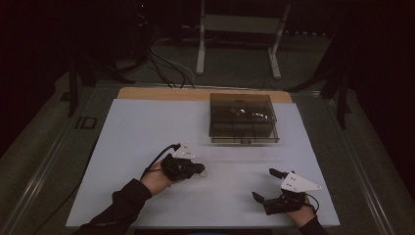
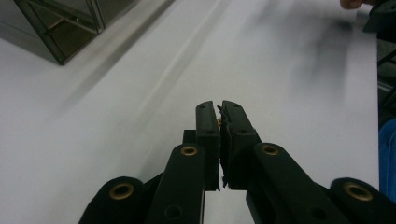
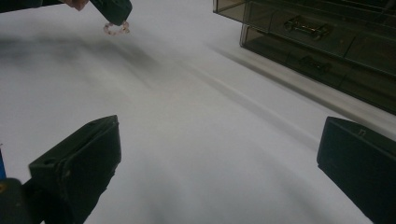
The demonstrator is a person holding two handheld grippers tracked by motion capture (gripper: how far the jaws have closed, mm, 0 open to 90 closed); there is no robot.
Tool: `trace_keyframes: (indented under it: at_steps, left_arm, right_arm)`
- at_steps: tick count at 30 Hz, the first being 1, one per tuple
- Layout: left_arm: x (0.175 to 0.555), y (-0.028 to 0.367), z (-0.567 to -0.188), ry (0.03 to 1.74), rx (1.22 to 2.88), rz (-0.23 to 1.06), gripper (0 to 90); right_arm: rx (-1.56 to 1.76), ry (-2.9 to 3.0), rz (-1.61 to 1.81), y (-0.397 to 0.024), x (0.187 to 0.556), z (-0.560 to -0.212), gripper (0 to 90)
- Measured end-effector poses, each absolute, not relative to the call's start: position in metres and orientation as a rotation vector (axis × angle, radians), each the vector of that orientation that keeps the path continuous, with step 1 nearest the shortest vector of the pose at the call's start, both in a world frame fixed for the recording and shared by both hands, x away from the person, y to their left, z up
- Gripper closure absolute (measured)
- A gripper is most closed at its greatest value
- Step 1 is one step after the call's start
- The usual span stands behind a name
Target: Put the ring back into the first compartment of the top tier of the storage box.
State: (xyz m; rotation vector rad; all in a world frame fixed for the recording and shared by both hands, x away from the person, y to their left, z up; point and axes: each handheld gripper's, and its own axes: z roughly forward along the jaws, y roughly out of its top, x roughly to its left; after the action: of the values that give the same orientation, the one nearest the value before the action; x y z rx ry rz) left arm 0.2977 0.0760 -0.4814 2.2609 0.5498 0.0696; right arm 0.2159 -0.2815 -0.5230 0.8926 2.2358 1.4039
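Now left tool [image 2: 220,108] clenched on bracelet [image 3: 116,29] — right tool [image 1: 264,185] released, above table [image 1: 137,132].

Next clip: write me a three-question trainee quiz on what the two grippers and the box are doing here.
1. True or false: the left gripper is shut on a small beaded bracelet.
2. The right gripper has its jaws: A) wide apart, B) clamped on the box, C) shut on nothing.
3. Where does the smoky clear drawer box stand relative to both grippers?

Key
1. True; the bracelet hangs from its closed tips.
2. A.
3. Beyond them, at the far side of the white table, untouched.
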Motion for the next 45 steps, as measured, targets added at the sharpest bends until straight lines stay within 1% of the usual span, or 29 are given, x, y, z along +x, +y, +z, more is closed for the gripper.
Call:
trace_keyframes:
  at_steps: [11,26,45]
  left_arm:
    - [0.304,0.075,-0.465,0.529,2.248,0.085,89.0]
    - [0.311,0.069,-0.457,0.512,2.247,0.081,89.0]
    - [0.324,0.059,-0.435,0.491,2.210,0.119,88.9]
  right_arm:
    - [0.896,2.236,1.408,-0.282,0.216,-0.522,0.0]
    - [0.894,2.234,1.405,-0.282,0.215,-0.522,0.0]
    - [0.890,2.231,1.408,-0.282,0.215,-0.521,0.0]
